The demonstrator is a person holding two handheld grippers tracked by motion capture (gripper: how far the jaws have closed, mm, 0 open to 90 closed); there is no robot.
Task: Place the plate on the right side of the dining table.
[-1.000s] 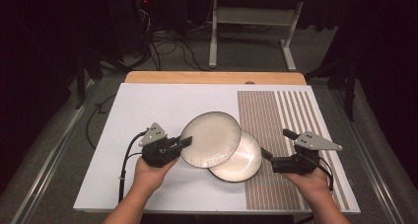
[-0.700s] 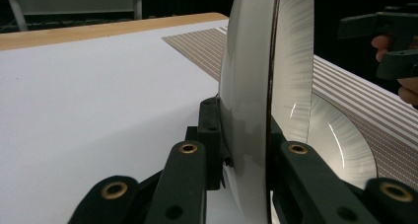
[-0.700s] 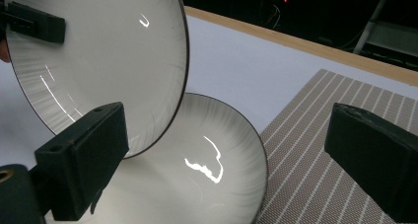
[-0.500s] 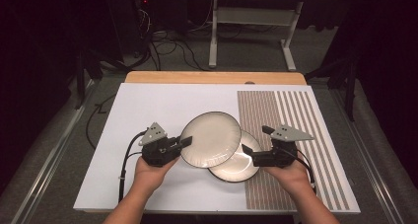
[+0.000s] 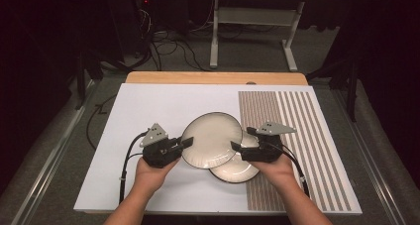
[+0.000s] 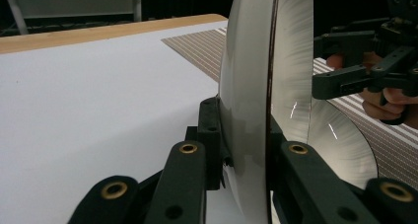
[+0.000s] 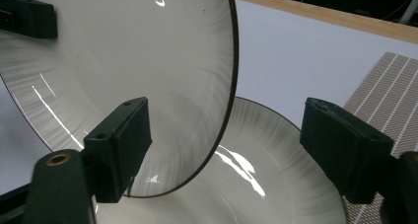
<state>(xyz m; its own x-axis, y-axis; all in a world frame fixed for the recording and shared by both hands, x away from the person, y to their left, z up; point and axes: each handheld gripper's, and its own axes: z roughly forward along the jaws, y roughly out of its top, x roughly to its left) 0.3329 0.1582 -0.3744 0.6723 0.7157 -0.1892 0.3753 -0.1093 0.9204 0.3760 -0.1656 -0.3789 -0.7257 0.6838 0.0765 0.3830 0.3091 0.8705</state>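
Observation:
A cream plate with a dark rim (image 5: 210, 138) hangs just over a second like plate (image 5: 236, 169) that lies on the white mat, and it overlaps that plate. My left gripper (image 5: 187, 143) is shut on the upper plate's left rim; the left gripper view shows that plate (image 6: 246, 76) edge-on between the pads (image 6: 212, 130). My right gripper (image 5: 239, 139) stands at the upper plate's right rim. Its jaws have just been closing, and in the right gripper view they (image 7: 231, 150) straddle the rim of the upper plate (image 7: 123, 51) without touching it. The lower plate (image 7: 276, 174) lies beneath.
The white mat (image 5: 148, 111) covers the table, with a brown striped panel (image 5: 297, 136) on its right part and a wooden edge (image 5: 213, 78) at the back. Beyond the table, cables and a metal stand (image 5: 214, 36) are on the dark floor.
My right gripper has moved left from the striped panel to the upper plate's right rim, and its jaws have narrowed. The left gripper and its plate have stayed put.

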